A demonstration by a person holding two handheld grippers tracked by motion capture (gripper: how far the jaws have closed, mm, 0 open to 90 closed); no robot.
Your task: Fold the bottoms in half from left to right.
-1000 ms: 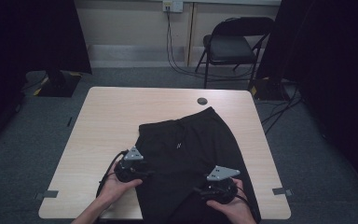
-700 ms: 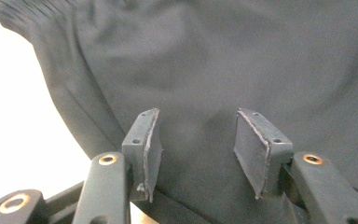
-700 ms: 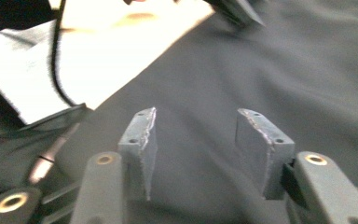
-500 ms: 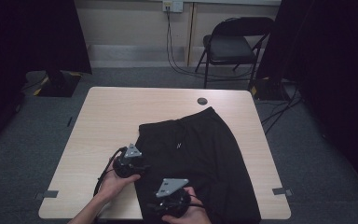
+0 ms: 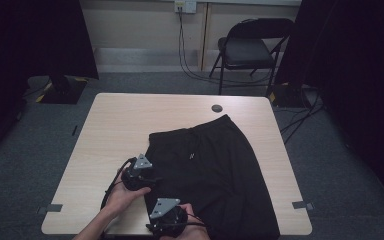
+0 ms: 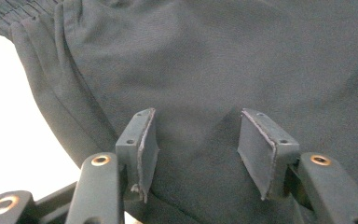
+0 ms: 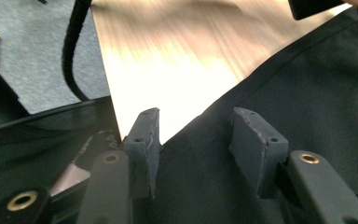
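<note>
A pair of black shorts [image 5: 215, 170] lies spread on the light wooden table [image 5: 130, 125], waistband toward the far side. My left gripper [image 5: 154, 178] rests at the shorts' left edge; in the left gripper view its jaws [image 6: 196, 140] stand apart over the dark cloth [image 6: 214, 70], pads not pressing, and they have just been opening. My right gripper [image 5: 166, 210] is at the shorts' near left corner. Its jaws [image 7: 196, 140] straddle the hem of the shorts [image 7: 317, 93] with a gap on both sides; they have just been opening a little after narrowing.
A small round black disc [image 5: 216, 108] sits at the table's far edge. A folding chair [image 5: 252, 50] and cables stand on the carpet beyond. A black cable [image 7: 74, 51] trails off the table's left side. Bare wood lies left of the shorts.
My right gripper has swung from the shorts' near right side across to the near left corner, close to the left gripper. The left gripper has stayed put.
</note>
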